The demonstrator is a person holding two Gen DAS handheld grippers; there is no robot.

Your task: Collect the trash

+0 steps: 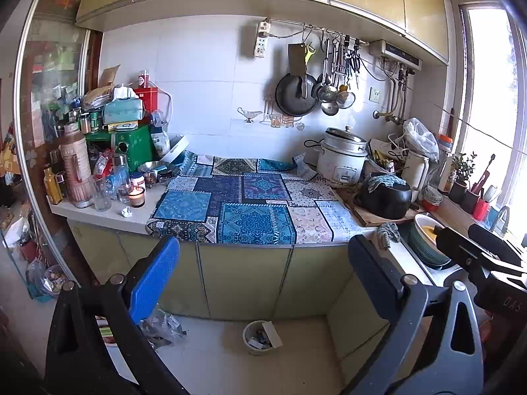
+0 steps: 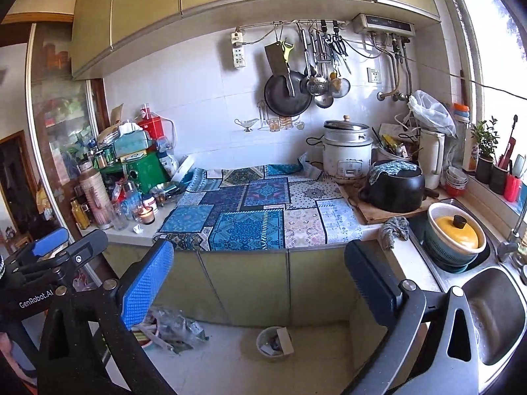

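Note:
A small crumpled white paper scrap (image 1: 126, 212) lies on the white counter near its front left edge, beside a lit candle jar (image 1: 136, 196); it also shows in the right wrist view (image 2: 138, 229). A small round trash bin (image 1: 260, 337) with rubbish in it stands on the floor below the counter, also seen in the right wrist view (image 2: 274, 343). My left gripper (image 1: 263, 279) is open and empty, held back from the counter. My right gripper (image 2: 260, 279) is open and empty at a similar distance. The left gripper's body shows at the right view's left edge (image 2: 49, 256).
A blue patchwork cloth (image 1: 243, 207) covers the counter's middle. Bottles, glasses and boxes crowd the left end (image 1: 98, 151). A rice cooker (image 1: 342, 158), black pot (image 1: 385, 194) and double sink (image 2: 487, 306) sit right. A crumpled plastic bag (image 2: 174, 329) lies on the floor.

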